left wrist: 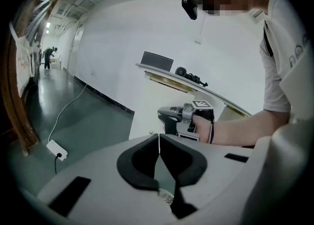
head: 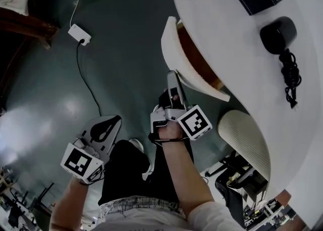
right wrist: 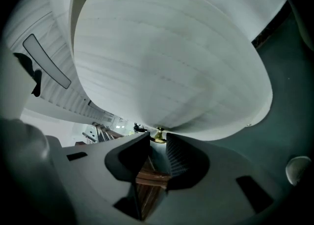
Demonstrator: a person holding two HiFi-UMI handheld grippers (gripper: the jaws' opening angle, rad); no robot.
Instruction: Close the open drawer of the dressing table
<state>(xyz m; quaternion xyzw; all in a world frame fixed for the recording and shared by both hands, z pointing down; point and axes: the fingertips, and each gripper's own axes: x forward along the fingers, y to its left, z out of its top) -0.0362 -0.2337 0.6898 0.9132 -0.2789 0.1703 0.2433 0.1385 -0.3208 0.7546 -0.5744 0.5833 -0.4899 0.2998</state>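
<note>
While the left gripper fingers sit closed and empty, the right gripper fingers stand apart at the small brass knob of the curved white drawer.

The person wears a white short-sleeved shirt and dark trousers, and a pale shoe shows below. The left gripper and right gripper have light grey shells with black pads. Each carries a white cube printed with black square markers. A black strap circles the right wrist.
</note>
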